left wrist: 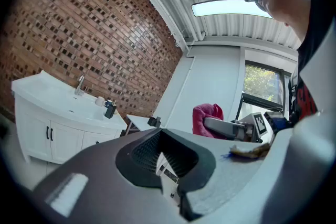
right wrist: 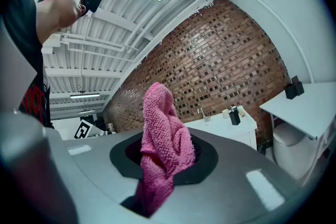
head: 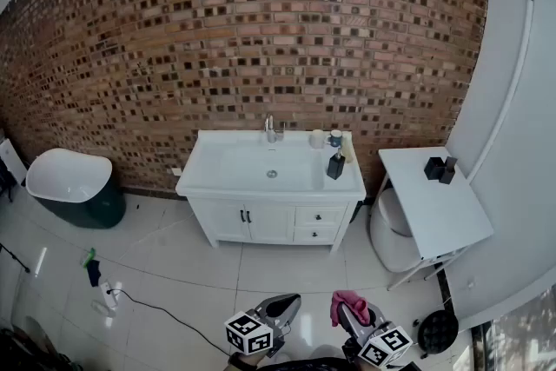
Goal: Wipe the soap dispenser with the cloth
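Note:
A dark soap dispenser (head: 335, 165) stands on the right side of the white sink vanity (head: 208, 180) far ahead of me, against the brick wall. It is also small in the left gripper view as the dispenser (left wrist: 109, 109) and in the right gripper view as the dispenser (right wrist: 234, 116). My right gripper (head: 346, 311) is shut on a pink cloth (right wrist: 161, 149), which bunches up between its jaws; the cloth (head: 349, 304) shows at the bottom of the head view. My left gripper (head: 285, 308) is shut with nothing in it. Both grippers are held low and near me, far from the vanity.
A faucet (head: 271, 130) and a white cup (head: 317, 138) sit on the vanity. A white side table (head: 439, 213) with two dark blocks (head: 440, 168) stands at the right, over a toilet (head: 393, 230). A white tub (head: 69, 185) is at the left. A cable (head: 165, 313) crosses the tiled floor.

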Demonstrator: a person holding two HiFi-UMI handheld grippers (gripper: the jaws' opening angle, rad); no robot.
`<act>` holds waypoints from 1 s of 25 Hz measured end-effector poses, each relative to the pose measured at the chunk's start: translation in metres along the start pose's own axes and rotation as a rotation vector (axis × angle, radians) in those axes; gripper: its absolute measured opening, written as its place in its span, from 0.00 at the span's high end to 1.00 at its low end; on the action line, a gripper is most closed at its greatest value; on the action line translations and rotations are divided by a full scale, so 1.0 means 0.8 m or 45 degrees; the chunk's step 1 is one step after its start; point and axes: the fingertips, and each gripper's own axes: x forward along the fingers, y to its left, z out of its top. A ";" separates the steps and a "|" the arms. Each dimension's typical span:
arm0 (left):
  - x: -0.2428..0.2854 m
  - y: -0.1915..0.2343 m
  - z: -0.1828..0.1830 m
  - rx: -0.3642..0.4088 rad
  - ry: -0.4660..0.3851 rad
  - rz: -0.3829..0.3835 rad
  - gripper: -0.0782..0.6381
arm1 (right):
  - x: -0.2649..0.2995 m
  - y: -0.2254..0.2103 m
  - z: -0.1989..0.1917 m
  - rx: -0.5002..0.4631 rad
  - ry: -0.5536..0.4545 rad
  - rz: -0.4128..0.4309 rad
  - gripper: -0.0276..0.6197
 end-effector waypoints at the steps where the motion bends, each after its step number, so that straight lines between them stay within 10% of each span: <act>1: 0.003 0.012 0.006 -0.002 -0.013 0.004 0.89 | 0.012 -0.003 0.001 -0.017 0.010 0.009 0.83; 13: 0.094 0.149 0.051 -0.004 -0.027 0.073 0.89 | 0.147 -0.124 0.023 -0.038 0.015 0.034 0.84; 25: 0.293 0.216 0.166 0.303 -0.036 0.035 0.89 | 0.220 -0.306 0.143 -0.057 -0.167 -0.025 0.84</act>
